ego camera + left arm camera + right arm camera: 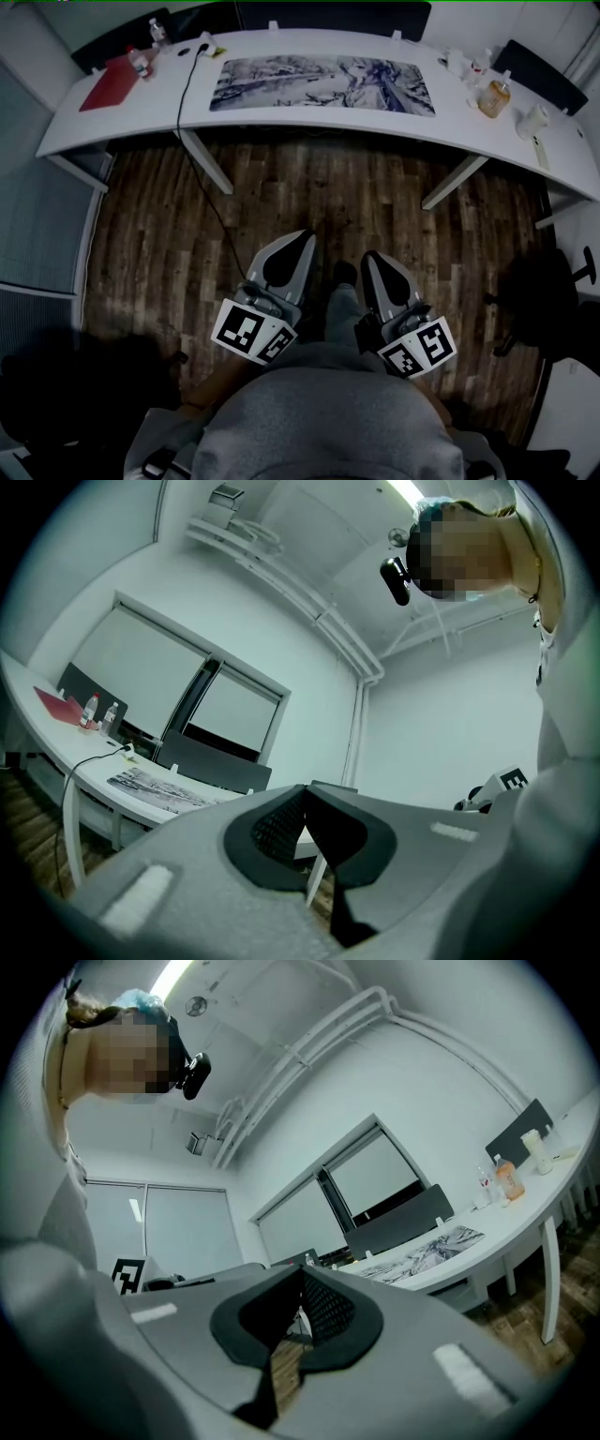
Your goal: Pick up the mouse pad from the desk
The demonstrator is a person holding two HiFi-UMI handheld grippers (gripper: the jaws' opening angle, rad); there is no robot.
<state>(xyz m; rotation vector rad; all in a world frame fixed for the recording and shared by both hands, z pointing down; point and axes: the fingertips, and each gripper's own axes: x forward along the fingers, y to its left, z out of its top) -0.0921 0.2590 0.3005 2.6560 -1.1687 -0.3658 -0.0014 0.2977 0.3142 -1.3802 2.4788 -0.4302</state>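
1. Nearest: my grey top point(328, 422) fills the bottom of the head view.
2. Left gripper point(302, 236): I hold it low in front of me. Jaws are together with nothing between them, and the marker cube sits at its back end.
3. Right gripper point(372, 255): just beside the left one and roughly parallel. Its jaws are pressed together too, and it is empty.
4. Both grippers point toward the desk, well apart from it, over the wood floor point(309, 187).
5. A dark chair point(553, 291) stands on the floor at right.
6. A black cable point(180, 108) runs off the desk top and down across the floor toward me.
7. Desk point(281, 120): white and curved, spanning the top of the head view.
8. Mouse pad point(323, 84): large, with a pale printed picture. It lies flat mid-desk, untouched, ahead of both grippers.
9. Left of the pad: a red folder point(111, 86) with bottles point(142, 61) by it.
10. Right of the pad: a jar point(494, 98), a white cup point(532, 120), and small bits too small to tell.
11. Farthest: dark panels point(328, 17) behind the desk.
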